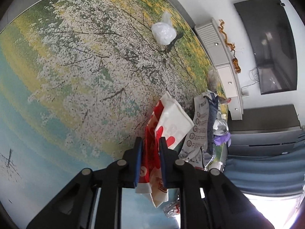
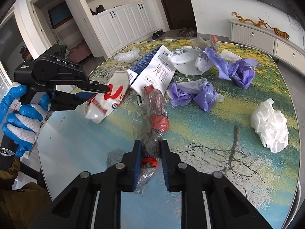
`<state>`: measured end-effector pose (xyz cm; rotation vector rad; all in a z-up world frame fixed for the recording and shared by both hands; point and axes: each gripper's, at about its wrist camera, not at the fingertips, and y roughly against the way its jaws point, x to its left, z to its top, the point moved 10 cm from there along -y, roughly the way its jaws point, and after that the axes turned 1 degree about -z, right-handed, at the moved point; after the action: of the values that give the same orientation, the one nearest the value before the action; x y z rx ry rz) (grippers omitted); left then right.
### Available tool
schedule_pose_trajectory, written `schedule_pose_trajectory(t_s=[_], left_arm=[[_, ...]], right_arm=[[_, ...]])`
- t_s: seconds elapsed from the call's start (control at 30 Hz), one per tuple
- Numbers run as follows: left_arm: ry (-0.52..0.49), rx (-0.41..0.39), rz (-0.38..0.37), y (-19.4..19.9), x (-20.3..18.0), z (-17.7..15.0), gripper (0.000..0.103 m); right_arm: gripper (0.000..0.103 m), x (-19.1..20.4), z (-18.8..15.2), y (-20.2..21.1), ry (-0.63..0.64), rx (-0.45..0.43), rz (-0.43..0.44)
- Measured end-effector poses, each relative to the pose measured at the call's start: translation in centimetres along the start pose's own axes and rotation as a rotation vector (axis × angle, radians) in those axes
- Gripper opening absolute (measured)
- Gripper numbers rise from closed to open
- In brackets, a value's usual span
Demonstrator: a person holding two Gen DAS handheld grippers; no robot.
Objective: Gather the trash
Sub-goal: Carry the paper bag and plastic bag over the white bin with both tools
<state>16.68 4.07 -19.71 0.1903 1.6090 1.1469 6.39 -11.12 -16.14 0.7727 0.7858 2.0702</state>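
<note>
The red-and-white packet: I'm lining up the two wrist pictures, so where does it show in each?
Left wrist view: the red-and-white packet sits low centre, clamped in the left tool.
Right wrist view: the packet lies left of centre, pinched by the left tool, which a gloved hand holds.
Shared landmark: the blue-and-white printed bag just beside it.
</note>
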Motion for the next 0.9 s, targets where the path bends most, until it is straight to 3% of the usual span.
schedule_pose_trajectory(t_s=[0.53,0.9], left_arm=[[-0.089,-0.055,-0.127,6.4,0.2,-0.8,0.015],[-0.177,-0.1,-0.167,10.0,-1.5,-2.0,0.015]], right_arm=[[0.012,0.9,0.1,2.6,-0.028,-0.045,0.037],[0.012,-0.6,0.7,6.9,-0.075,-0.127,-0.005]])
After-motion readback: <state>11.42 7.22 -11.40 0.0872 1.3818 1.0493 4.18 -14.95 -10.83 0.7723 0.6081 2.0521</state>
